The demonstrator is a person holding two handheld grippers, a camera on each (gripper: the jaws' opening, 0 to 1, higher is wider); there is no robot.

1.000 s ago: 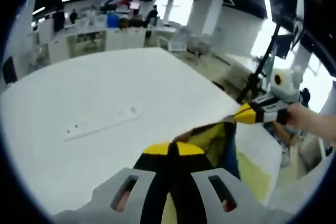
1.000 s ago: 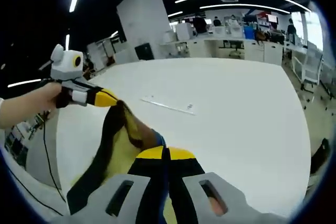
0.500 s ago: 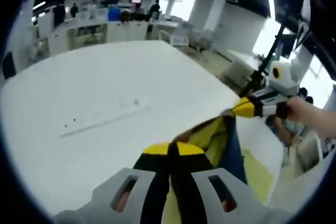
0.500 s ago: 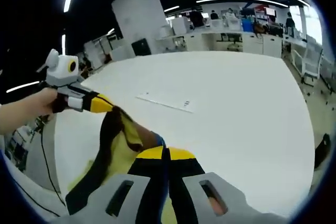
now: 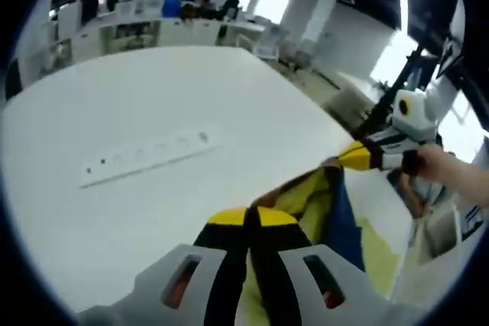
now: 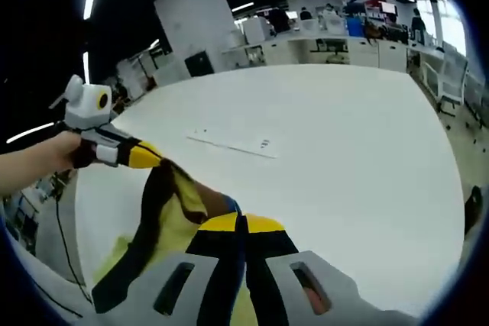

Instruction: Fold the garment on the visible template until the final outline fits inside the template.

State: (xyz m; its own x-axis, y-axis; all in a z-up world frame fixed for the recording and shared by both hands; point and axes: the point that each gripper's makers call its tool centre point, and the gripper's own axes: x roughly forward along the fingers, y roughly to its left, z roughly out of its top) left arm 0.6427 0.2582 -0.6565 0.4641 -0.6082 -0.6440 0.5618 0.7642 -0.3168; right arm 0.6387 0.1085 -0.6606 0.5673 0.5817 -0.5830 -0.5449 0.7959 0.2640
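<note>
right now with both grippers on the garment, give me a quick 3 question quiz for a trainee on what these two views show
1. True or false: the left gripper has its jaws closed on the garment.
2. Multiple choice: in the left gripper view, where does the right gripper hold the garment? A) flat against the table B) lifted above the table C) inside a basket
3. Fill in: the long, flat white strip lying on the table is ____ from the garment.

Key
1. True; the jaws meet with cloth running out from between them.
2. B; the cloth hangs from its yellow tips, and the right gripper view shows the same lifted span.
3. Apart; bare table lies between them.
</note>
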